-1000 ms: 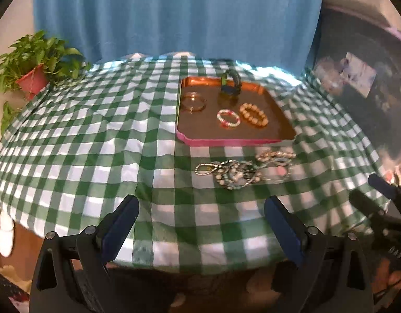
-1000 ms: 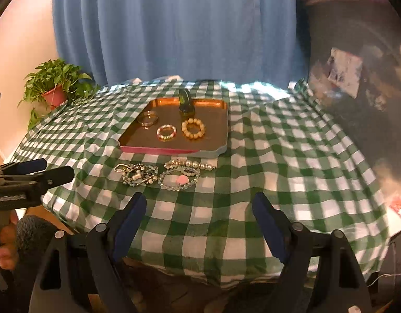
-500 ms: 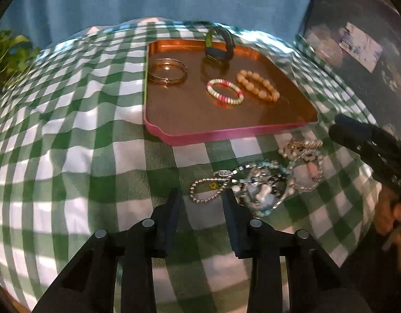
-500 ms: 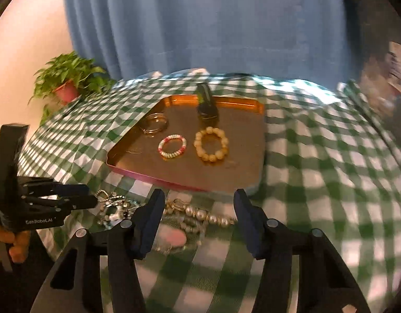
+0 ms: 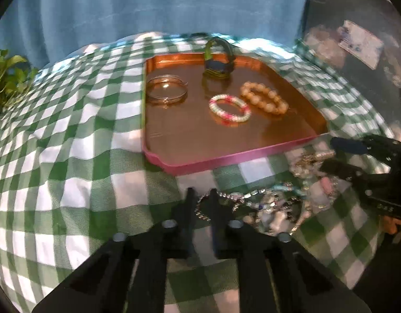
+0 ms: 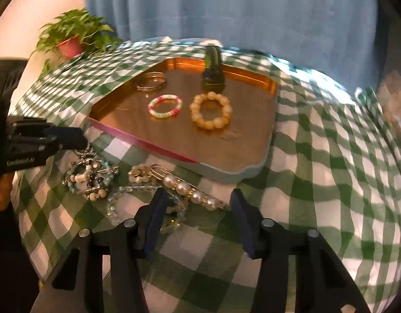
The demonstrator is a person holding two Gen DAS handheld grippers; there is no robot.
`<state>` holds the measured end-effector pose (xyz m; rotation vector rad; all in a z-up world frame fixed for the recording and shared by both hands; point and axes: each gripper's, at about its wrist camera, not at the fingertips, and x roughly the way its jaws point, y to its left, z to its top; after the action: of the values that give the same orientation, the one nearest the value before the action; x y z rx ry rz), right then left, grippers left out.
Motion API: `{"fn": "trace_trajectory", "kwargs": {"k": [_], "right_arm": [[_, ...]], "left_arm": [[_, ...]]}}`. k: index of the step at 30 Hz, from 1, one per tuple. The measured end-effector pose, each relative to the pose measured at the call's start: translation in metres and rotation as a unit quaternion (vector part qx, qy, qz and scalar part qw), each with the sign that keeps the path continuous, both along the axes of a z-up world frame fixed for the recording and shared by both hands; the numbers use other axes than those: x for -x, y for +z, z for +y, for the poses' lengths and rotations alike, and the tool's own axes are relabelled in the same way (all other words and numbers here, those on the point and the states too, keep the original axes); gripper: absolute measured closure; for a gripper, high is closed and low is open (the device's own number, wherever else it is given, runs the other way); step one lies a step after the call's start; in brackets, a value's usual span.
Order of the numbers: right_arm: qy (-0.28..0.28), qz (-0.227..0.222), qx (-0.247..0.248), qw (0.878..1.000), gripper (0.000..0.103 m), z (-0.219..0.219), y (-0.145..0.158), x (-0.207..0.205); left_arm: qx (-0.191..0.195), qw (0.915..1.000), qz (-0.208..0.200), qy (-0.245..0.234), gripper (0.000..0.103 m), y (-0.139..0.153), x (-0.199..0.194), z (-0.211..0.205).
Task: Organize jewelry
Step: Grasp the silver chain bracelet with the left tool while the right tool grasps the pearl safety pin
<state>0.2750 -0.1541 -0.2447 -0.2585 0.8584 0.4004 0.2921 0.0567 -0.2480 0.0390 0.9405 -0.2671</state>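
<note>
A copper tray (image 5: 190, 140) with a pink rim holds a metal bangle (image 5: 167, 88), a pink-and-white bead bracelet (image 5: 229, 108), a tan bead bracelet (image 5: 264, 97) and an upright green band (image 5: 219, 60). A tangle of bracelets (image 5: 273, 206) lies on the cloth in front of the tray. My left gripper (image 5: 201, 203) is nearly shut, its fingers on either side of a silver chain bracelet (image 5: 203, 210) at the tangle's left end. My right gripper (image 6: 197, 208) is open just behind a pearl clasp piece (image 6: 190, 187) and clear beads (image 6: 171, 208).
The round table has a green-and-white checked cloth (image 5: 70, 156) that drops off at the near edge. A potted plant (image 6: 72, 39) stands at the back left. A blue curtain (image 6: 226, 7) hangs behind the table.
Both grippers have moved forward and down to the tangle. The left jaws have narrowed from wide open to nearly shut around the chain end. The right jaws have narrowed somewhat.
</note>
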Motion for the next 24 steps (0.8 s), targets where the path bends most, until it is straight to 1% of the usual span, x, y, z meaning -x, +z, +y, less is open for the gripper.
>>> {"fn": "trace_trajectory", "kwargs": {"k": [1,2,3,4,6,7,8,9,10,11,14,16,18,19,21,22,24], "right_arm": [[0.004,-0.002,0.003,1.0,0.062,0.002,0.0,0.0],[0.007,0.004,0.0,1.0,0.068,0.002,-0.001,-0.002],[0.007,0.014,-0.009,1.0,0.07,0.001,-0.002,-0.005],[0.001,0.017,-0.013,1.0,0.075,0.0,-0.001,-0.007],[-0.002,0.025,-0.027,0.999,0.078,-0.004,0.001,-0.008],[-0.001,0.029,-0.035,0.999,0.084,-0.006,0.001,-0.007],[0.0,0.029,-0.039,0.999,0.087,-0.007,0.002,-0.006],[0.001,0.029,-0.046,0.998,0.087,-0.009,0.004,-0.003],[0.001,0.03,-0.054,0.998,0.09,-0.01,0.005,-0.001],[-0.004,0.032,-0.069,0.997,0.093,-0.015,0.007,0.003],[-0.023,0.05,-0.109,0.993,0.093,-0.026,0.008,0.008],[-0.033,0.063,-0.125,0.99,0.093,-0.031,0.007,0.009],[-0.032,0.055,-0.106,0.992,0.093,-0.029,0.007,0.01],[-0.029,0.05,-0.094,0.994,0.093,-0.026,0.007,0.009],[-0.028,0.053,-0.085,0.995,0.092,-0.024,0.005,0.004],[-0.032,0.057,-0.085,0.994,0.089,-0.024,0.003,0.001],[-0.031,0.065,-0.087,0.994,0.089,-0.023,0.0,-0.004]], "left_arm": [[0.002,1.0,0.001,0.003,0.099,0.0,0.0,0.001],[0.004,1.0,0.003,0.008,0.1,0.0,0.0,0.002],[0.006,0.9998,0.006,0.019,0.1,0.001,0.0,0.006],[0.008,0.9996,0.008,0.026,0.1,0.001,0.0,0.009],[0.013,0.9988,0.012,0.046,0.1,0.001,0.002,0.018],[0.011,0.9981,0.011,0.059,0.1,0.001,0.003,0.025],[0.01,0.9973,0.01,0.072,0.1,0.001,0.004,0.033],[0.02,0.9965,0.013,0.08,0.1,0.0,0.004,0.041],[0.041,0.9953,0.023,0.084,0.1,0.0,0.003,0.049],[0.048,0.995,0.029,0.083,0.1,0.0,0.003,0.052],[0.034,0.9971,0.032,0.06,0.1,0.001,0.008,0.042],[0.023,0.9987,0.033,0.033,0.094,0.002,0.012,0.031],[0.001,0.9994,0.026,0.02,0.092,0.002,0.013,0.023],[-0.001,0.9996,0.024,0.015,0.091,0.002,0.012,0.021],[0.01,0.9995,0.029,0.003,0.087,0.003,0.008,0.022],[0.015,0.9993,0.033,-0.002,0.084,0.003,0.004,0.022],[0.02,0.999,0.038,-0.014,0.081,0.003,-0.001,0.021]]}}
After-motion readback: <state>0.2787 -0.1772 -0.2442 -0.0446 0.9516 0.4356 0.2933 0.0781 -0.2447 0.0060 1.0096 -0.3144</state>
